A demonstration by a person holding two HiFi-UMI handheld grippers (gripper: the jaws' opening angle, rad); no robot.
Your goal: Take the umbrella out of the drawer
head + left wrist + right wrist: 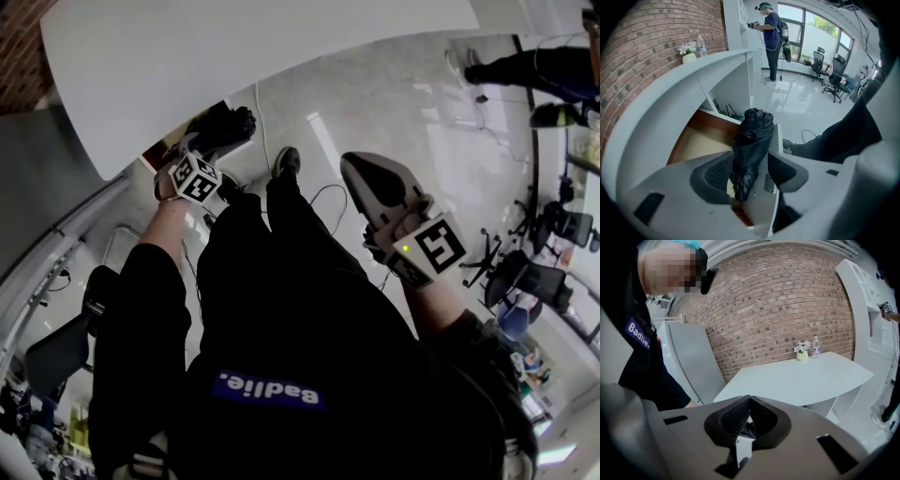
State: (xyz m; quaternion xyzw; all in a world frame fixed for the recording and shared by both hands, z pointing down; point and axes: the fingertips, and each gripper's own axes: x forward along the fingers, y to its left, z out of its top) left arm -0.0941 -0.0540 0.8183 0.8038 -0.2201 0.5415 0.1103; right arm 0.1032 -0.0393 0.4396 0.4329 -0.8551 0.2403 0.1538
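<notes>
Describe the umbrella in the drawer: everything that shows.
The umbrella is black and folded short, its fabric crumpled and loosely bunched, glossy like thin nylon; no handle shows. It stands roughly upright at the open drawer, beside the drawer's white wall, with a bunched end uppermost. It sits between the jaws of the left gripper, which stand apart; whether either pad touches it is unclear.

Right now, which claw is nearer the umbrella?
Left. The left claw has the umbrella between its open jaws; the right claw, shut, is apart, across the person's legs.
</notes>
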